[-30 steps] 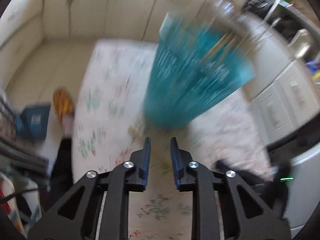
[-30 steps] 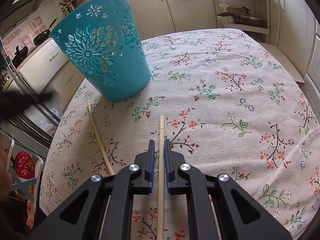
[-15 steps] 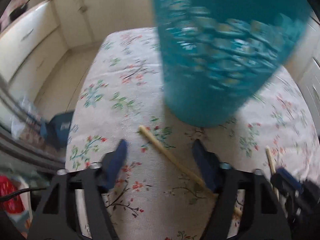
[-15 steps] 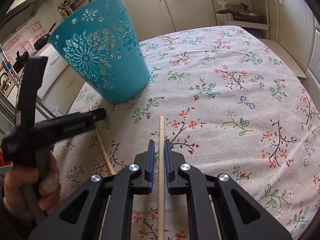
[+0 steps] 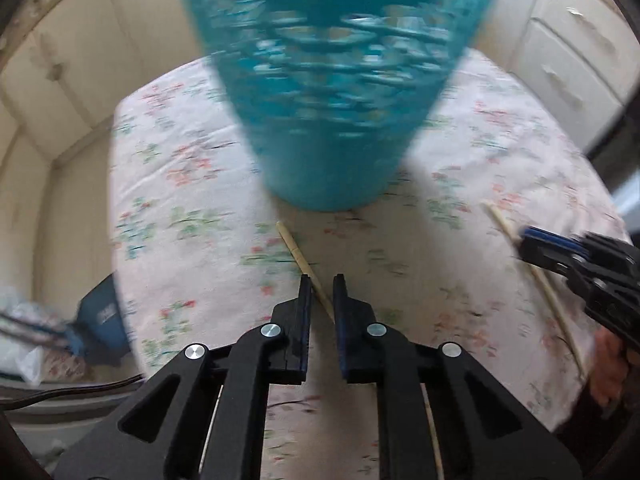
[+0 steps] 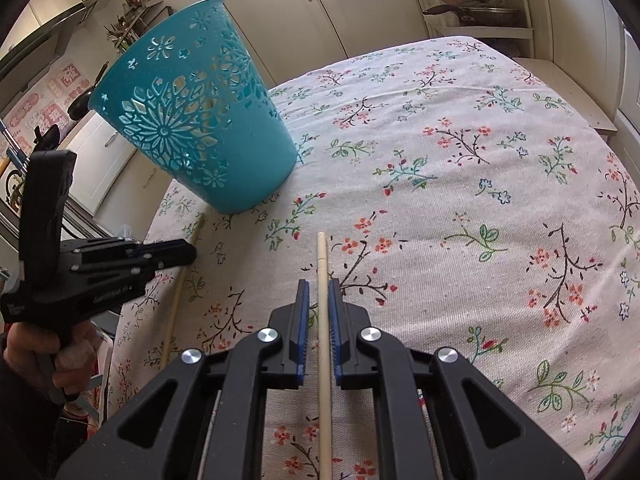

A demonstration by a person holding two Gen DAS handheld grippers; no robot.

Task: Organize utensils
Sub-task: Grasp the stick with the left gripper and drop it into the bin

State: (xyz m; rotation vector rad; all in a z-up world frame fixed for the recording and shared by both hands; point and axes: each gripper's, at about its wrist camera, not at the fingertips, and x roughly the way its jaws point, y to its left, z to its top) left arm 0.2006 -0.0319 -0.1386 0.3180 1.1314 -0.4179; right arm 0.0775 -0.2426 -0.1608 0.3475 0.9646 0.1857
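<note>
A teal cut-out basket (image 6: 200, 128) (image 5: 336, 120) stands on the floral tablecloth (image 6: 480, 200). Two wooden chopsticks lie in front of it. My left gripper (image 5: 322, 280) (image 6: 188, 254) points down at the left chopstick (image 5: 294, 248) (image 6: 176, 304). Its jaws are closing, and the stick crosses the narrow gap slantwise, touching both pads. My right gripper (image 6: 318, 284) (image 5: 524, 240) is shut on the right chopstick (image 6: 321, 256) (image 5: 504, 224), which runs straight out between its pads and rests on the cloth.
Cream cabinets surround the table. A shelf with a pan (image 6: 472, 10) is at the back right. The table edge drops off just left of the left chopstick, with a blue object (image 5: 100, 320) on the floor below. A hand (image 6: 60, 360) holds the left gripper.
My left gripper swung down in front of the basket, spread its jaws wide over the left chopstick, then closed them around it. The right gripper and its chopstick stayed put.
</note>
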